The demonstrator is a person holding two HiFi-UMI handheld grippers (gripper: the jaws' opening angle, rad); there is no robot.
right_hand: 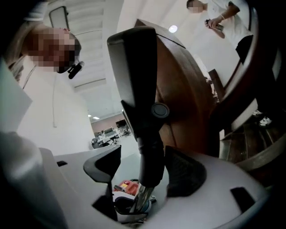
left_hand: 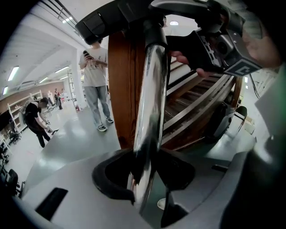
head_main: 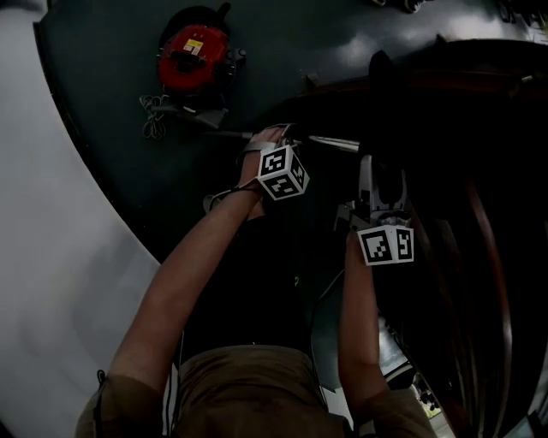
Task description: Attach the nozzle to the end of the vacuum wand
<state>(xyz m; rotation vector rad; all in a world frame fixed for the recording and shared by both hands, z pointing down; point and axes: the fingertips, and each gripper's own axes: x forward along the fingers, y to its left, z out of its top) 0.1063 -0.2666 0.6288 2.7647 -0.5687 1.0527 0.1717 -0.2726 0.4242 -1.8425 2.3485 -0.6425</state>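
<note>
The chrome vacuum wand (head_main: 334, 142) runs from the red vacuum body (head_main: 193, 56) on the dark floor towards my hands. My left gripper (head_main: 272, 137) is shut on it; in the left gripper view the wand (left_hand: 149, 89) rises between both pads of this gripper (left_hand: 145, 174). The black nozzle (head_main: 381, 94) sits at the wand's far end, also seen as the nozzle (left_hand: 116, 13). My right gripper (head_main: 381, 164) stands open around the nozzle's neck (right_hand: 149, 156). In the right gripper view that gripper (right_hand: 143, 172) shows a gap at its left pad (right_hand: 103, 166).
A dark wooden curved staircase (head_main: 479, 214) fills the right side, and its wooden panel (left_hand: 125, 89) stands just behind the wand. A loose cable (head_main: 152, 115) lies by the vacuum. One person (left_hand: 96, 85) stands on the grey floor and another (left_hand: 35, 120) bends down farther off.
</note>
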